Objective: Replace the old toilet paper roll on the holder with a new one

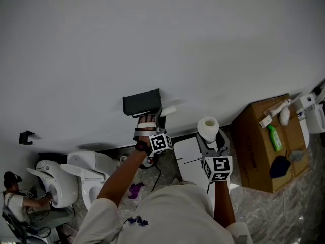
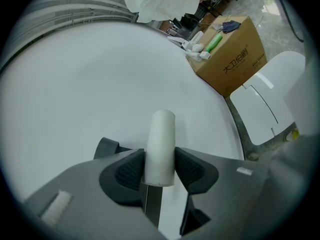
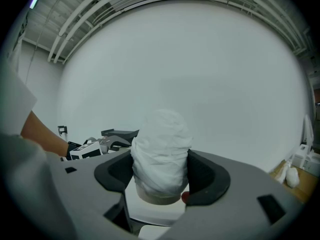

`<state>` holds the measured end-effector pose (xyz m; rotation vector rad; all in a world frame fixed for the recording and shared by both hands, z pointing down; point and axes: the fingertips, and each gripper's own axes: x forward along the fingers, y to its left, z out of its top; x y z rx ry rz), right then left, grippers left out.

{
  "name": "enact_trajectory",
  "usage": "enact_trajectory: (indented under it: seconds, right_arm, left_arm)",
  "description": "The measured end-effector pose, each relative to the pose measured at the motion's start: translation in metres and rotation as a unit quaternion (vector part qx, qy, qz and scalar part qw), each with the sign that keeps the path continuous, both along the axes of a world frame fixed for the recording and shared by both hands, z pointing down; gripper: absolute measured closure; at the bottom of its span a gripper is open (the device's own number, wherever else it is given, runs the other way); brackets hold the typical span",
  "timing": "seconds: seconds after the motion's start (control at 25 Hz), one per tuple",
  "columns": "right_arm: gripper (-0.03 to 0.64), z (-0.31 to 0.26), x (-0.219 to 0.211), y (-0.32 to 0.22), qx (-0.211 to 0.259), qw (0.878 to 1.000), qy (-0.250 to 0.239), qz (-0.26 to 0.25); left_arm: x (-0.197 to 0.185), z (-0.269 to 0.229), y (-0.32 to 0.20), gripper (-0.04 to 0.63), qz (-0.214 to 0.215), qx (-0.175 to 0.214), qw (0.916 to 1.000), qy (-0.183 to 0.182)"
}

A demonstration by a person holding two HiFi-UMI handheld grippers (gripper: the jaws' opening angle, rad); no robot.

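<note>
— Any writing to read?
— Only 1 line of black Chinese characters on the side of the cardboard box (image 2: 227, 59). The marker cubes carry square codes, not words.
— Where is the old roll?
— The bare tube (image 2: 161, 146) is clamped between the left gripper's (image 2: 160, 168) pads, just beside the right end of the black holder (image 1: 142, 101) on the white wall.
— And the new one?
— The new toilet paper roll (image 3: 161, 154) stands upright in the right gripper (image 3: 162, 176), whose jaws are spread wide around it, right of the holder and apart from it.
</note>
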<state>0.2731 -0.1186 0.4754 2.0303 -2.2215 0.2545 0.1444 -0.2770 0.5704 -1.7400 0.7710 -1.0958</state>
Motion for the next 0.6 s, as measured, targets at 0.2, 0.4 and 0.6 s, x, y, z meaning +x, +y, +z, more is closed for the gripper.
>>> enact_trajectory:
  seconds: [0.2, 0.4, 0.6]
  right_arm:
    - [0.310, 0.001, 0.000, 0.000, -0.004, 1.000, 0.002, 0.001]
    - [0.311, 0.001, 0.000, 0.001, -0.006, 1.000, 0.003, 0.002]
    - [0.310, 0.003, 0.003, 0.005, -0.012, 1.000, 0.006, 0.006]
  left_arm:
    - [0.003, 0.000, 0.000, 0.407, 0.001, -0.003, 1.0000, 0.002]
    - [0.008, 0.000, 0.000, 0.407, 0.000, -0.007, 1.0000, 0.000]
    - [0.020, -0.002, 0.002, 0.407, 0.008, -0.010, 0.9999, 0.007]
